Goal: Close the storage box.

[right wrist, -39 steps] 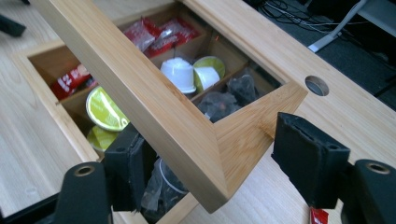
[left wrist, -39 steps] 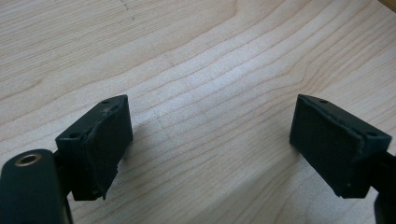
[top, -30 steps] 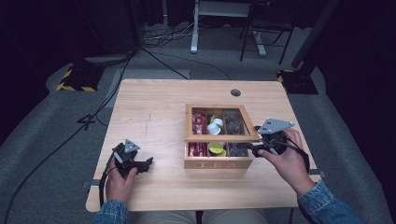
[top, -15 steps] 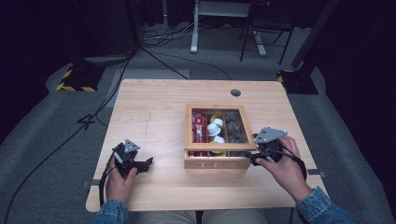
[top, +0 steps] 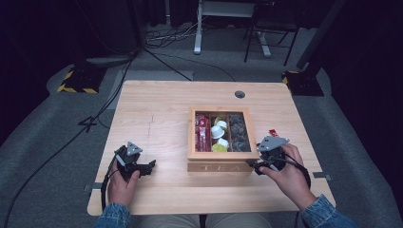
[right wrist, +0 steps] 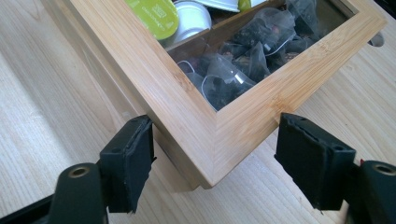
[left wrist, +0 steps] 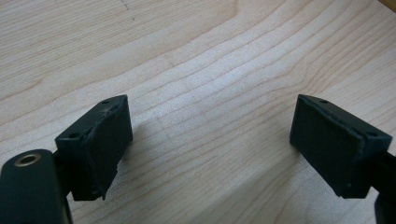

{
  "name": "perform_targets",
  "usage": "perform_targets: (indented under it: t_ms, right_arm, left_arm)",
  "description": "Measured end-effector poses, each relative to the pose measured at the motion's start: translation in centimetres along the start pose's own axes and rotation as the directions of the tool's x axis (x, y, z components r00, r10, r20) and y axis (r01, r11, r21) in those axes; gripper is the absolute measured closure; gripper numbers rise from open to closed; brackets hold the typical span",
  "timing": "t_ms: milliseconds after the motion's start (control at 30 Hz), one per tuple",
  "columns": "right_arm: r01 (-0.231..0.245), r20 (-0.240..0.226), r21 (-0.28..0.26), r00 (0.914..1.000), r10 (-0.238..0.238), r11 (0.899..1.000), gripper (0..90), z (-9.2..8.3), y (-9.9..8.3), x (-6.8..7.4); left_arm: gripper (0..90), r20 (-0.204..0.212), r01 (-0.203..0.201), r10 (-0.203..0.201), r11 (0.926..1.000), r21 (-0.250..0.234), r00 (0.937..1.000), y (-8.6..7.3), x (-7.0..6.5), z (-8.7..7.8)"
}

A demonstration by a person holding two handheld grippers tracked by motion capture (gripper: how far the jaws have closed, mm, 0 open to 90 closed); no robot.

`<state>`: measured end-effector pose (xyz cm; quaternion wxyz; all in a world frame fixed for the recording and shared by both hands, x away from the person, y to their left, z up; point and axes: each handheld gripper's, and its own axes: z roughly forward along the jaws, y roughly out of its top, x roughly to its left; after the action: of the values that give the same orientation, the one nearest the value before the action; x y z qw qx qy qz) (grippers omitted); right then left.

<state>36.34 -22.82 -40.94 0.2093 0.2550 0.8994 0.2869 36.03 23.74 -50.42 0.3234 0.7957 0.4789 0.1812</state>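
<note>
right gripper spread, straddling tea box near corner; left gripper spread, empty, over bare table.

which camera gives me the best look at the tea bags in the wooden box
The right gripper view: the tea bags sit close up under the box's clear lid, so their mesh and strings are plain. The high view shows them as a dark blur in the box's right compartment. The left gripper view looks at bare table.
</note>
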Motion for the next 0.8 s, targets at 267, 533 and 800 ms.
perform_targets:
  t_ms: [267, 533, 800]
  right_arm:
    - [-0.005, -0.019, 0.032, 0.9998, 0.005, 0.999, 31.6, 0.3, -0.1, 0.2]
    - [-0.059, -0.061, -0.018, 0.9965, 0.057, 0.998, 32.0, 0.0, 0.0, 0.2]
    - [-0.149, -0.059, -0.104, 0.9878, 0.144, 0.983, 29.2, -1.9, 0.3, -1.7]
  left_arm:
    - [13.3, -0.001, 0.001, -0.001, 1.0000, -0.002, 1.0000, 0.0, 0.0, 0.0]
    - [13.2, -0.001, 0.000, 0.000, 1.0000, -0.001, 1.0000, 0.0, 0.0, 0.0]
    - [13.3, 0.000, 0.000, 0.000, 1.0000, 0.000, 1.0000, 0.0, 0.0, 0.0]
